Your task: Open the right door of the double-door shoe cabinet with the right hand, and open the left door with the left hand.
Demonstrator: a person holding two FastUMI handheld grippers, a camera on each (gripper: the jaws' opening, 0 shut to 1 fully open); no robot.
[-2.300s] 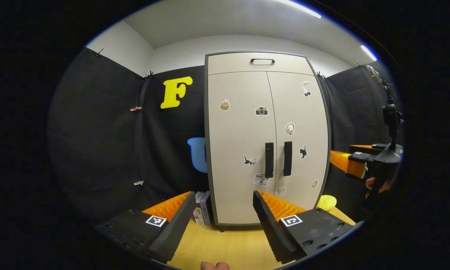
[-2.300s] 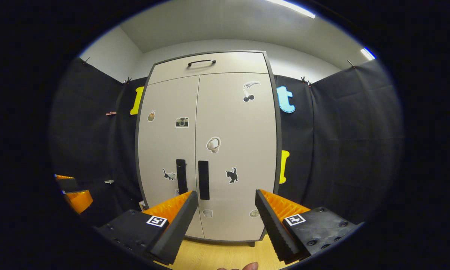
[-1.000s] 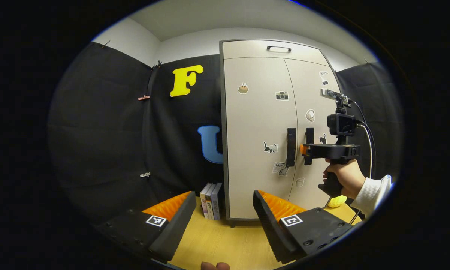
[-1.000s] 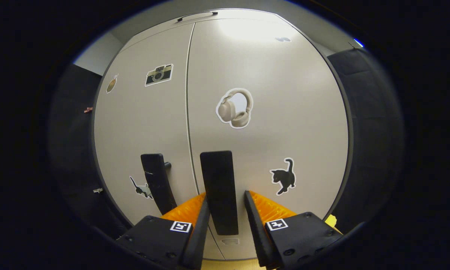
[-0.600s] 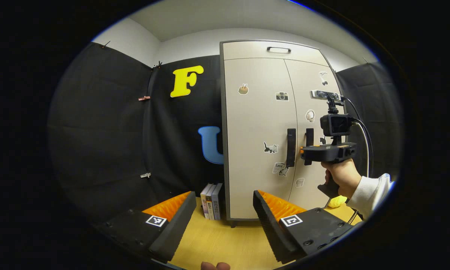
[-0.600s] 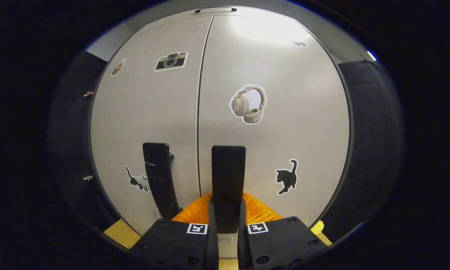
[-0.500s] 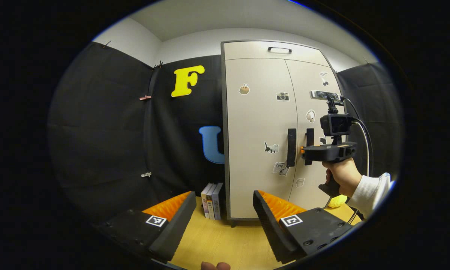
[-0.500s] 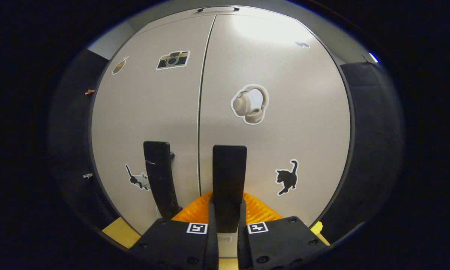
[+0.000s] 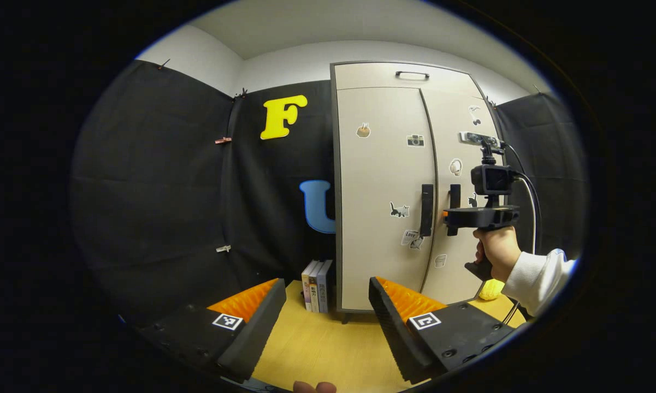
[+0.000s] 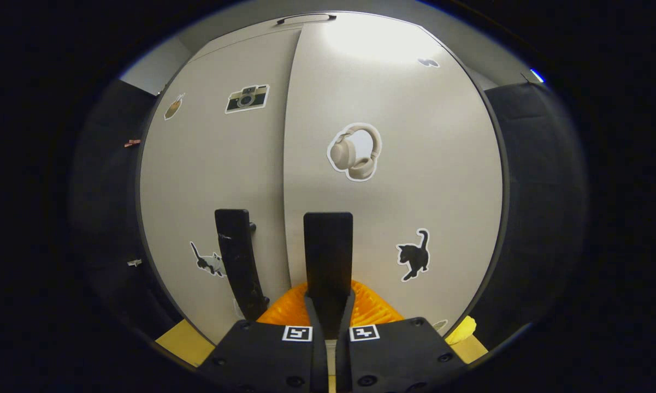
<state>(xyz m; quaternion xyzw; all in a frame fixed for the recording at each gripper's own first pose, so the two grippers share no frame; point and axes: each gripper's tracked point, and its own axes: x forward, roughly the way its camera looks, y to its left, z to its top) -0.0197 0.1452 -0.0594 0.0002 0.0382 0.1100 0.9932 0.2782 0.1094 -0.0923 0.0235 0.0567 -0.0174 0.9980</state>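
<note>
Nearest in the right gripper view, the right gripper is pinched on the lower part of the right handle, a stiff upright bar judged a firm, non-slip hold. The right door, rigid and hinged at its outer edge, appears slightly ajar; it is judged light and best drawn in an arc. The left gripper is spread, held well short of the cabinet. The left handle, just beside the right one, is untouched on the closed left door.
</note>
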